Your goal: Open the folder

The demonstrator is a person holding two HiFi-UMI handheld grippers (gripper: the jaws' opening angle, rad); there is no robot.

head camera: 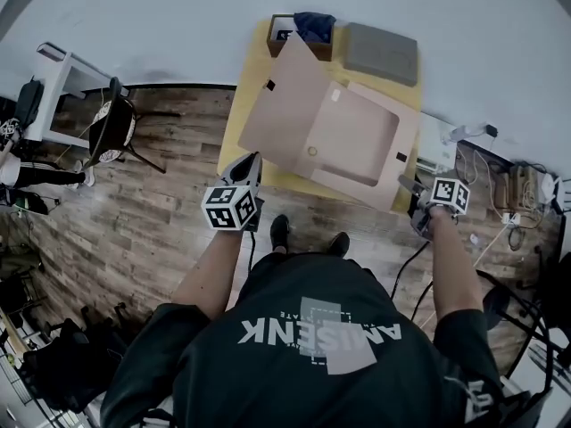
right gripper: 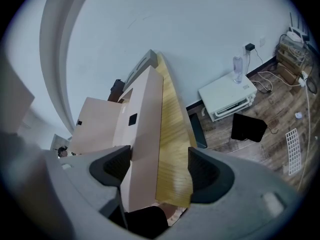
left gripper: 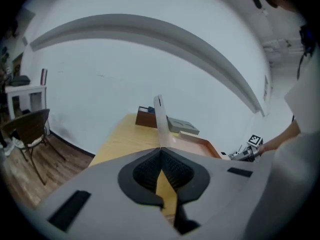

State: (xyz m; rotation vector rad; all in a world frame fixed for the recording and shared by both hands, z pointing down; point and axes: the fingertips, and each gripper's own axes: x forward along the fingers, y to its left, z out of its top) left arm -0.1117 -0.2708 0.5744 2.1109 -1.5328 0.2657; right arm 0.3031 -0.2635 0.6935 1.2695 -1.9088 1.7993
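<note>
- Tan cardboard folder [head camera: 357, 141] lies open at the middle of the pale wooden desk [head camera: 290, 182]. Its tray lies flat and its cover [head camera: 290, 105] is tilted up on the 9 o'clock side.
- Left hand-held gripper [head camera: 253, 160] is at the cover's 7 o'clock corner in the head view. In its own view the jaws of this gripper [left gripper: 161, 151] are pressed together on the cover's [left gripper: 159, 116] lower edge. The cover stands upright and edge-on just above them.
- Right hand-held gripper [head camera: 409, 185] is at the folder's 4 o'clock corner.
- In the right gripper view, that gripper [right gripper: 159, 154] has its jaws spread wide. The folder's [right gripper: 142, 129] side wall runs between them, close to the 9 o'clock pad. Bare desk [right gripper: 172, 134] fills the rest of the gap up to the other pad, which touches nothing.
- At 12 o'clock from the folder, on the far end of the desk, a brown box [head camera: 321, 50] holds a dark blue cloth [head camera: 314, 25].
- At 1 o'clock from the folder, a flat grey pad [head camera: 382, 53] lies beside the box.
- Off the desk at 9 o'clock, a chair [head camera: 116, 127] stands on the wooden floor [head camera: 169, 212].
</note>
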